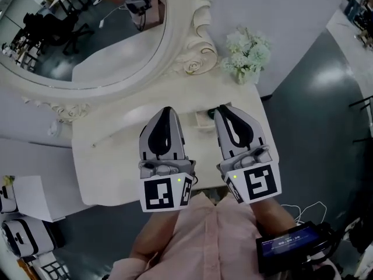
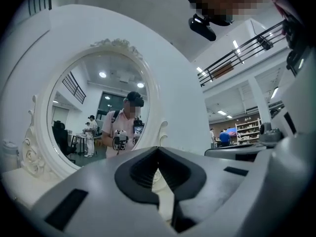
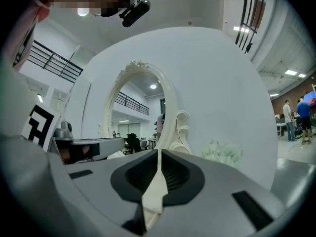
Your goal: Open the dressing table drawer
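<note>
The cream dressing table (image 1: 111,156) stands below me, with its oval mirror (image 1: 87,34) at the back. Its drawer shows in no view; the front of the table lies under my grippers and my body. My left gripper (image 1: 166,109) and right gripper (image 1: 223,108) hover side by side over the tabletop, both pointing level at the mirror. In the left gripper view the left gripper (image 2: 158,148) has its tips together with nothing between them, facing the mirror (image 2: 98,112). The right gripper (image 3: 159,153) is likewise shut and empty, aimed at the mirror's carved frame (image 3: 177,127).
A bunch of pale flowers (image 1: 247,54) stands at the table's back right corner. A small dark thing (image 1: 205,116) lies on the top between the two grippers. A white cabinet (image 1: 23,197) is at the left, a device with a screen (image 1: 291,244) at the lower right.
</note>
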Demonstrator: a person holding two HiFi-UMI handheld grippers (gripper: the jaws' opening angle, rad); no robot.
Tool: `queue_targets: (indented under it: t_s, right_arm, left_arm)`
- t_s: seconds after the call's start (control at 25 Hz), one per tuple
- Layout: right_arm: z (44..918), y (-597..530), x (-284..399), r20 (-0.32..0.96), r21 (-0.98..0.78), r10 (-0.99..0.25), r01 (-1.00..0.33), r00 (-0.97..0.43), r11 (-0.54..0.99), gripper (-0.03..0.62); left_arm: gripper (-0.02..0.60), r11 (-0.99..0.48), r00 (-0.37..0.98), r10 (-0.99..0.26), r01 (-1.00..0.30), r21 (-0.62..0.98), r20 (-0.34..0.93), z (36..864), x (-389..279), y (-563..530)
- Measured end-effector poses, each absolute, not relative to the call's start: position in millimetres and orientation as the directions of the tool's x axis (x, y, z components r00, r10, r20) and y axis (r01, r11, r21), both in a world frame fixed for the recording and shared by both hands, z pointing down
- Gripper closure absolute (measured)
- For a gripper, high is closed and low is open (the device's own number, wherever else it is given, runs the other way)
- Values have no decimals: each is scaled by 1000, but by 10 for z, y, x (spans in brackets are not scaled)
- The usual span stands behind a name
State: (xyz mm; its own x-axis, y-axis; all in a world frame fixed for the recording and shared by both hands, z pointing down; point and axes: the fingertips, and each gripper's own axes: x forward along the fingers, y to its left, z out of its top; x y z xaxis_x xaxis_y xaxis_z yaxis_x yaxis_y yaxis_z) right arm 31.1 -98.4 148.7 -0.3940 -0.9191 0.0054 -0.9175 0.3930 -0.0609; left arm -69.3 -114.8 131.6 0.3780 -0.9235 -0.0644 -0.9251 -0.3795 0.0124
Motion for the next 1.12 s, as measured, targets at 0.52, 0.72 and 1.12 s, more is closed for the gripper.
queue_targets:
  t_s: [0.52, 0.72, 1.12]
  right_arm:
    - [1283, -954, 318, -55, -19, -914, -915, -401, 403, 574]
    - [1311, -965, 332, -53, -9, -914, -915, -403, 404, 576]
    - [1297, -1041, 305, -58, -12, -914, -916, -401, 402, 576]
  left_arm:
    - [560, -376, 376, -922, -926, -24, -90, 1202, -642, -1076]
    - [560, -374, 375, -923, -927, -24, -85, 1238, -614, -1082]
    - [560, -382, 382, -920, -924, -23, -81, 1249, -620, -1164]
